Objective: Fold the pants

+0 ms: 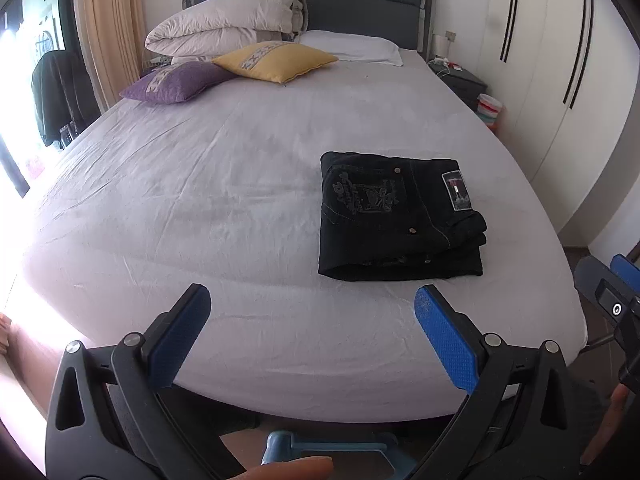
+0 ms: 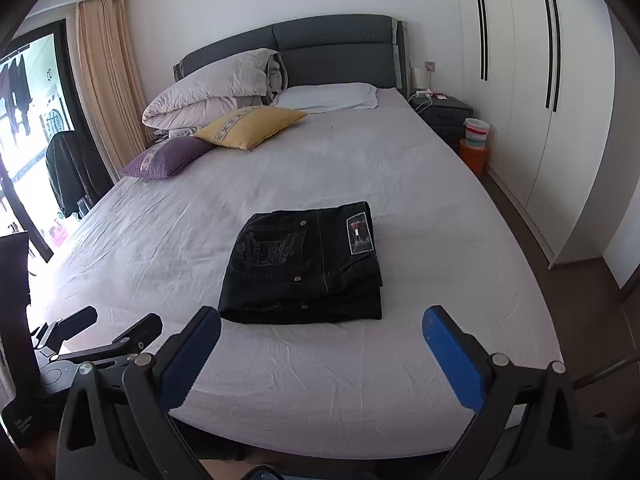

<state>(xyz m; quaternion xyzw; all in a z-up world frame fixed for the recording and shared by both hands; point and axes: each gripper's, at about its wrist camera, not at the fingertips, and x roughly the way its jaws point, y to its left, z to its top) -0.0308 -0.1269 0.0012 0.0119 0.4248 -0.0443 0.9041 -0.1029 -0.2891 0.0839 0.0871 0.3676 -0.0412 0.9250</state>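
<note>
Black denim pants (image 1: 400, 220), folded into a squat stack, lie on the grey bed sheet (image 1: 200, 200) near the foot. I hold the left gripper (image 1: 314, 304) and right gripper (image 2: 322, 330) off the mattress, jaws spread, pinching nothing. Risk, as I judge it: a careless nudge could slide the top layer askew. Only the right view shows an orange bin (image 2: 474, 158).

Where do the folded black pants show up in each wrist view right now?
Left wrist: folded black pants lie right of centre on the bed sheet.
Right wrist: the pants lie near centre, just beyond the open claws.
Shared landmark: yellow pillow.
</note>
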